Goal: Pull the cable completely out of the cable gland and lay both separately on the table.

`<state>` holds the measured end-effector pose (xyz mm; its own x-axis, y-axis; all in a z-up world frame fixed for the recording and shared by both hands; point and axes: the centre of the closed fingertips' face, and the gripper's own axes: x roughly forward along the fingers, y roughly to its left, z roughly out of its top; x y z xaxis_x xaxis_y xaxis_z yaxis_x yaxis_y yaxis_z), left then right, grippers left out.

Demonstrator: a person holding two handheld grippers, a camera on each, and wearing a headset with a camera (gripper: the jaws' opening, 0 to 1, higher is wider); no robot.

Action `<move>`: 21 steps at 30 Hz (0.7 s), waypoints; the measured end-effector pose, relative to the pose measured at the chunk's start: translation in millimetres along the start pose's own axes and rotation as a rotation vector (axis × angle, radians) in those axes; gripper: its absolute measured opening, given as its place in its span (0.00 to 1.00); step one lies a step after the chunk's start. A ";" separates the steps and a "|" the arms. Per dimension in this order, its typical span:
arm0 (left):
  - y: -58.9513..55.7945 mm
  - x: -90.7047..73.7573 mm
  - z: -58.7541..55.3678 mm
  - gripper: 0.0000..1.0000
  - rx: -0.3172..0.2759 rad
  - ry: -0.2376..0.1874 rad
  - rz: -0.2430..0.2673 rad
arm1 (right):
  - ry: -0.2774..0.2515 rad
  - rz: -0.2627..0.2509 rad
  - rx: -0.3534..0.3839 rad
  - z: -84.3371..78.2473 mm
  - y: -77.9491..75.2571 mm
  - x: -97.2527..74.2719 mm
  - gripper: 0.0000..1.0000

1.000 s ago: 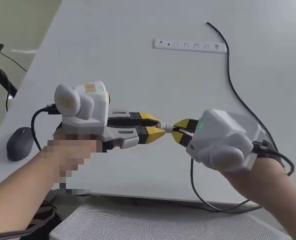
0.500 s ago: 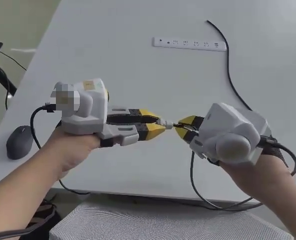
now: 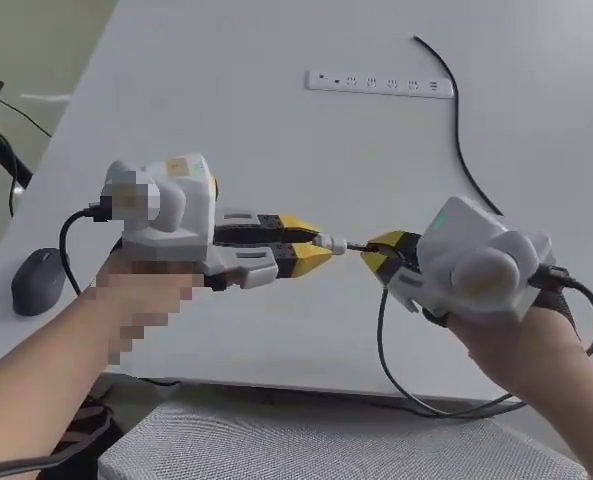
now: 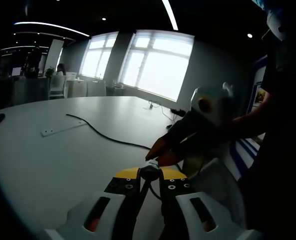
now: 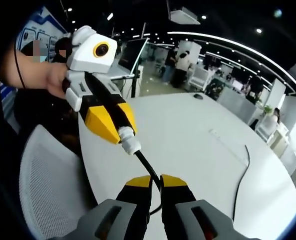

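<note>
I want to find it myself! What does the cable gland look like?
Find the big white table, then the two yellow-tipped grippers pointing at each other above its near edge. The cable gland is the small white nub pinched at the tip of the left gripper. The thin cable running from it into the right gripper is black, the gland white.

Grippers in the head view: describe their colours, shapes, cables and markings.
Left gripper and right gripper each have a rounded white housing, black jaws with yellow wedge tips, and a black lead trailing behind. The left carries a tan square label.
</note>
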<state>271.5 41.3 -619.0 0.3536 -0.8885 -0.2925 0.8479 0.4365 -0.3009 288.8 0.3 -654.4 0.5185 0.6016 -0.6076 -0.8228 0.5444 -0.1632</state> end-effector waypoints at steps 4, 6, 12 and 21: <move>0.2 0.7 1.5 0.15 0.001 -0.004 -0.001 | 0.000 -0.014 0.067 -6.4 -6.8 -1.1 0.01; 0.4 1.4 2.2 0.15 0.000 -0.006 -0.002 | -0.004 -0.018 0.108 -9.7 -9.9 -0.7 0.01; 1.1 2.0 3.7 0.15 0.001 -0.007 -0.003 | -0.016 -0.027 0.216 -18.8 -16.8 -0.3 0.01; 2.1 0.9 8.0 0.15 -0.005 -0.022 -0.005 | -0.088 -0.017 0.500 -32.4 -31.5 -1.5 0.02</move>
<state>276.7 40.3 -612.7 0.3579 -0.8935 -0.2711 0.8476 0.4327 -0.3071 306.4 -36.6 -673.5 0.5662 0.6252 -0.5371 -0.6129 0.7551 0.2327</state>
